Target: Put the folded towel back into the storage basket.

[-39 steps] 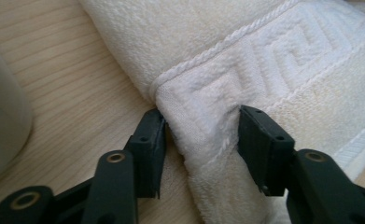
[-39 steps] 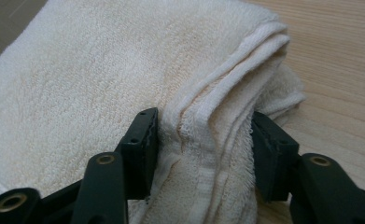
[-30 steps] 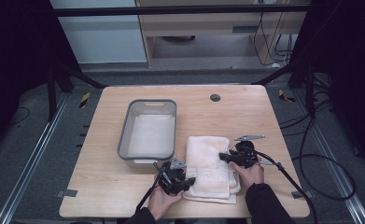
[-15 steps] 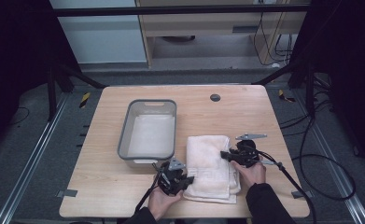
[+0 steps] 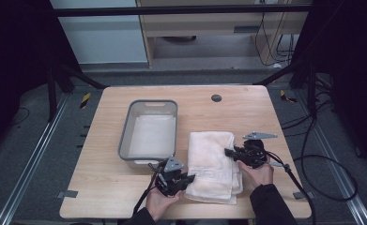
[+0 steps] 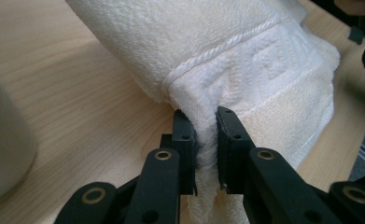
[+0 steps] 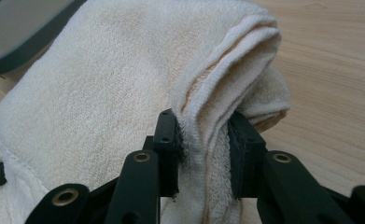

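Dark racks ring the wooden counter (image 5: pixel 101 187), where a folded towel (image 5: pixel 212 159) lies just right of a grey tub (image 5: pixel 149 129). Since a second ago both grippers have closed on its opposite edges. Left gripper (image 6: pixel 207 126) pinches a hemmed corner tight; right gripper (image 7: pixel 203 135) clamps the layered fold. With both holds made, lifting the towel looks possible.

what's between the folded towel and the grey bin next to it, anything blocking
Nothing visible does. The folded white towel, clamped by the left gripper and right gripper, lies right beside the grey bin; bare wooden table separates them, and the bin's near rim is the one edge to clear.
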The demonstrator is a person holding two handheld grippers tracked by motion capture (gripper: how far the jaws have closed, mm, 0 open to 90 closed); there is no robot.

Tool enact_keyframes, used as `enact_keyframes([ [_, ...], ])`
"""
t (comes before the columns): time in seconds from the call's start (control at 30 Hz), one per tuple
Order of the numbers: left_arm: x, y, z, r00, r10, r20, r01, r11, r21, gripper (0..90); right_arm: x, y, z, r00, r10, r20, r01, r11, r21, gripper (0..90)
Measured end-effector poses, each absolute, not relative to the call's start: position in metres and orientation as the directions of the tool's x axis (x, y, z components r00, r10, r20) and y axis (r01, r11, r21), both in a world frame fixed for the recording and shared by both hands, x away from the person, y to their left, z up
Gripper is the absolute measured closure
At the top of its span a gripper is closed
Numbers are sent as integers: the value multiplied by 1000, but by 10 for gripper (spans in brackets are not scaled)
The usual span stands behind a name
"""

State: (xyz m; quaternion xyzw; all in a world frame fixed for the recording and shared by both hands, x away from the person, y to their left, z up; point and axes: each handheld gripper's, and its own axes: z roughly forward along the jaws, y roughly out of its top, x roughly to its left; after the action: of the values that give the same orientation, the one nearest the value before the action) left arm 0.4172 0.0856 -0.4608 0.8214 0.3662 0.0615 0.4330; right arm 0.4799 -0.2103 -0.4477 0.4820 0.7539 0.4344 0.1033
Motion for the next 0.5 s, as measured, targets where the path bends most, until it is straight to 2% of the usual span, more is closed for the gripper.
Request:
enact_keyframes([
  [0.17, 415, 87, -454, 729, 652, -209, 534, -351, 769, 792, 477, -209, -438, -527, 818, 230, 607, 173, 775, 685],
  [0.5, 414, 91, -441, 734, 647, -207, 514, -329, 792, 793, 473, -209, -425, -527, 817, 233, 587, 152, 795, 684],
])
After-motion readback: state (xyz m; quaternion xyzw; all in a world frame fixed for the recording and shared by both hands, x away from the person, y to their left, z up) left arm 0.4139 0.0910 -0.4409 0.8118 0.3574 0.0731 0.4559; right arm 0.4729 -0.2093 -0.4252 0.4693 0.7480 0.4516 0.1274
